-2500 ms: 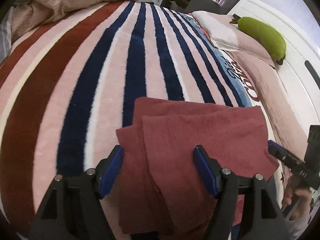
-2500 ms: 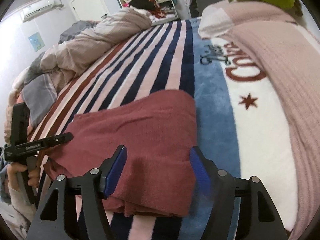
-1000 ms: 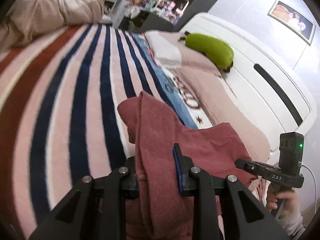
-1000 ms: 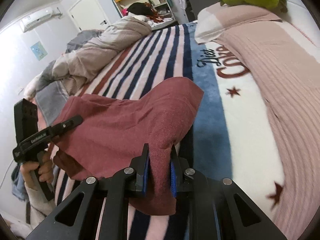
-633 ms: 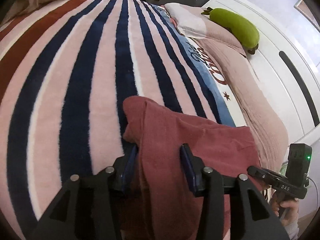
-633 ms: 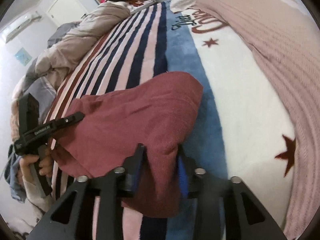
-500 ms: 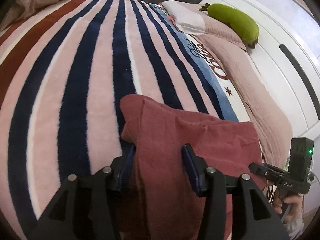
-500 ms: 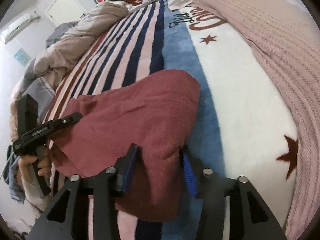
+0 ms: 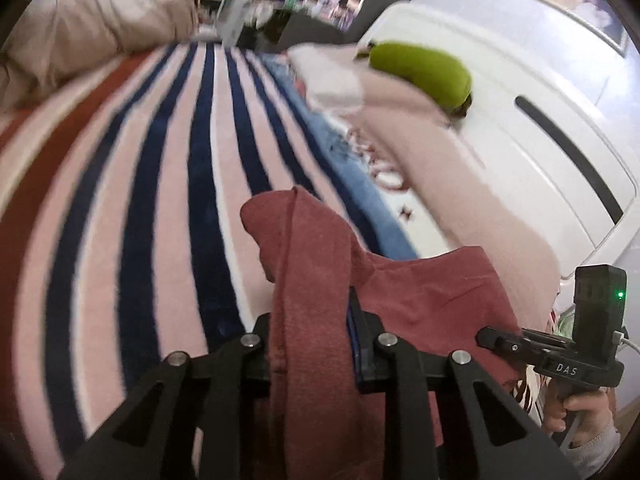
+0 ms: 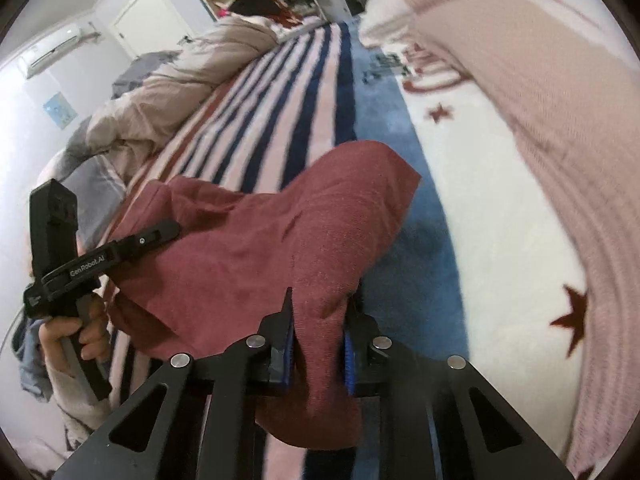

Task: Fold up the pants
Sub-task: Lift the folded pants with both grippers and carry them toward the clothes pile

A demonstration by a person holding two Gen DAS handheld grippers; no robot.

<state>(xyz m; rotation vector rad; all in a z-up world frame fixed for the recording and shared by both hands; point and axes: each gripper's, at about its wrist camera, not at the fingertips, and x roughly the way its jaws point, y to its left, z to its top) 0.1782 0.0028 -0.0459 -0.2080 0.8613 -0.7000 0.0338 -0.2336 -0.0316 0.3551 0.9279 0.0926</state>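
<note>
Maroon pants (image 9: 416,292), partly folded, hang lifted off the striped blanket (image 9: 168,184), bunched and stretched between the two tools. Left gripper (image 9: 310,332) is pressed together on a thick gather of the cloth at its near left corner; the fabric rises in a ridge beyond the fingers and spills down between them. Right gripper (image 10: 318,346) likewise pinches a fold of the pants (image 10: 256,248) at the near right corner (blue pads (image 10: 287,350) show on either side of the cloth). Far edge of the garment droops toward the blanket (image 10: 280,92). Beyond, at far left, a beige duvet (image 9: 92,40) lies heaped. To the right, a pink knitted cover (image 10: 560,128) runs along the bed, with a green plush toy (image 9: 420,70) on a pillow beside the white headboard (image 9: 540,120). Motion blur softens the far background.
</note>
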